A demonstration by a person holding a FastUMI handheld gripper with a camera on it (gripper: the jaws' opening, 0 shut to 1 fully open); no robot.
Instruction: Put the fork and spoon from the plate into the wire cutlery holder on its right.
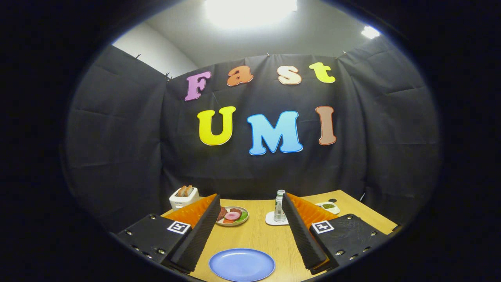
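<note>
My gripper (251, 196) is held above the wooden table (258, 235), open, its two fingers spread wide with nothing gripped. A round blue plate (242, 264) lies flat on the table between and below the fingers, close to me. The part of the plate I can see is plain blue. Its near rim is cut off from sight.
Beyond the fingers, a plate of food (232, 216) sits by the left fingertip. A small bottle (279, 205) stands on a white coaster by the right fingertip. A white toaster (183, 198) with toast is at the back left, and a white dish (328, 206) of green stuff at the back right.
</note>
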